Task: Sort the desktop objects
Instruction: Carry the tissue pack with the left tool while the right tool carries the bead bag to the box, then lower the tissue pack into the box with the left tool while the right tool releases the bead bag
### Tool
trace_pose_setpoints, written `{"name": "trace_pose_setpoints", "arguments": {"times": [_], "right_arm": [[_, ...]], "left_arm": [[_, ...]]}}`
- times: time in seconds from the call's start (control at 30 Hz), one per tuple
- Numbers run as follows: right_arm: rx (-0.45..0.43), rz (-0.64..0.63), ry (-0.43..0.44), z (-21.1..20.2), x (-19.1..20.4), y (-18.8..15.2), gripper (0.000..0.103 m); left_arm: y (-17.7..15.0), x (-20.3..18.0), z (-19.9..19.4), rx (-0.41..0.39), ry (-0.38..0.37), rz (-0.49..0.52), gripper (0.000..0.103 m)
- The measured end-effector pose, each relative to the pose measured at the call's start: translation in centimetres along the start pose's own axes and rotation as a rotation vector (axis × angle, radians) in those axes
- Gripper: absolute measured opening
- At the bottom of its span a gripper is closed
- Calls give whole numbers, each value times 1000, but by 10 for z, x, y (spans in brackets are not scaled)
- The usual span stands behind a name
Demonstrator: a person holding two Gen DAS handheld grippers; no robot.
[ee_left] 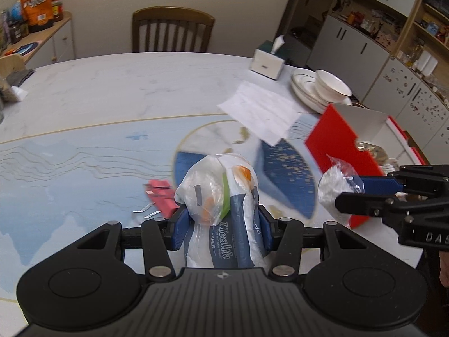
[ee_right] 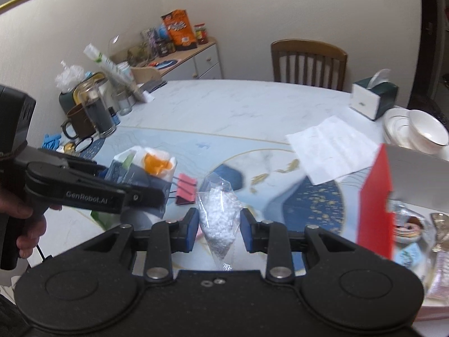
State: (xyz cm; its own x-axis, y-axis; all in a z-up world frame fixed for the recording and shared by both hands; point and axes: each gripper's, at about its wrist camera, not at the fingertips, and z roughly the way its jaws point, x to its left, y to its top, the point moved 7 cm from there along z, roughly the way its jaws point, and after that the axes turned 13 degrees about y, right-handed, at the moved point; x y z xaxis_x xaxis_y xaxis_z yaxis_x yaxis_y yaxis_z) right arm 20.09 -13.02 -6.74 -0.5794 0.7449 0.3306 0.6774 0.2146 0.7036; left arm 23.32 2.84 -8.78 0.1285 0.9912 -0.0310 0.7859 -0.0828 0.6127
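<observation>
Left wrist view shows my left gripper (ee_left: 221,223) clenched on a tissue pack (ee_left: 224,219), which has crumpled wrappers tucked on top, lifted above the table (ee_left: 98,90). I judge I hold it high so it clears the red binder clip (ee_left: 161,196) lying just beyond. My right gripper (ee_right: 219,224) is clenched on a clear bag of white beads (ee_right: 220,219), also in the air. To the far right stands an open red box (ee_left: 336,151) with its lid raised, probably the place for both. Beyond it lie paper (ee_left: 261,109), bowls (ee_left: 332,85) and a tissue box (ee_left: 266,61).
</observation>
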Motion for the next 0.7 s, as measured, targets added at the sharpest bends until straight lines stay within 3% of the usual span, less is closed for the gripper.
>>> {"name": "trace_pose_setpoints", "arguments": {"times": [0.7], "right_arm": [[-80, 81, -95, -96, -109, -17, 31]], "left_arm": [[40, -156, 5, -48, -101, 149, 49]]}}
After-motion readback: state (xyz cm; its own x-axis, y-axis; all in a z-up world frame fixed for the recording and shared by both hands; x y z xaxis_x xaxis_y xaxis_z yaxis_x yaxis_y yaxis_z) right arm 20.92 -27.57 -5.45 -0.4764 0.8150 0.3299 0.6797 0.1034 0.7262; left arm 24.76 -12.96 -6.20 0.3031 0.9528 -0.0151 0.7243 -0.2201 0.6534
